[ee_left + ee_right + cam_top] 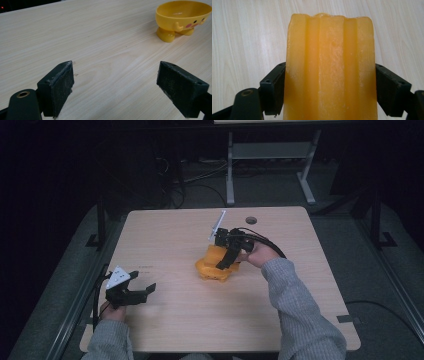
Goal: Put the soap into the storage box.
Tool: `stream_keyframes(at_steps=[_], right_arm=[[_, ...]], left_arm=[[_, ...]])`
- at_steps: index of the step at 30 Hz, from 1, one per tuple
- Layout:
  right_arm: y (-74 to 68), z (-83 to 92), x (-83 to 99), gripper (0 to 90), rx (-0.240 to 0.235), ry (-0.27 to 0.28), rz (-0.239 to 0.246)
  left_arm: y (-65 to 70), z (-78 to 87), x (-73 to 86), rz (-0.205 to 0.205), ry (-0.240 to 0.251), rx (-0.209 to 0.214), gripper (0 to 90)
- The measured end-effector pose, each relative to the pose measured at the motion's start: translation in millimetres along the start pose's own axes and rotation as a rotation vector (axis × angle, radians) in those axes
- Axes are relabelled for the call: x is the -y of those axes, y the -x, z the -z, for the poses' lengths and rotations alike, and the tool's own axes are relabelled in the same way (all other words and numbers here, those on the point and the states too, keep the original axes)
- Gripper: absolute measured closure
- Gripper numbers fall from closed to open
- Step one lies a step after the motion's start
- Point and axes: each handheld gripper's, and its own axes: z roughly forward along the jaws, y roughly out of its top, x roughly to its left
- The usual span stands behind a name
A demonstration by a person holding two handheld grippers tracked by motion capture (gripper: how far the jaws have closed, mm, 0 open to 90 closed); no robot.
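Right hand-held gripper [329, 82] clamps orange ice-lolly [330, 67] (lower end cut off); left hand-held gripper [115, 87] apart.

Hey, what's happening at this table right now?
A person works with two hand-held tongs. The right tongs are shut on an orange ridged ice-pop-shaped block, held over a yellow cartoon-faced bowl on the wooden table. The left tongs rest open near the table's front left, holding nothing.

Yellow bowl [183, 17], pink cheeks; orange ridged block [330, 70]
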Motion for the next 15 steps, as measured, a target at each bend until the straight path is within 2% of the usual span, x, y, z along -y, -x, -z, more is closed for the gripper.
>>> stream_keyframes(at_steps=[11,15], right_arm=[[2.0,-10.5,-13.4,21.2,-0.011,-0.012,0.027],[2.6,-15.8,-14.8,21.2,-0.019,-0.02,0.022]], left_arm=[[-0.6,0.3,0.0,-0.004,0.001,0.0,13.8],[-0.7,0.1,0.1,-0.001,-0.003,0.0,13.8]])
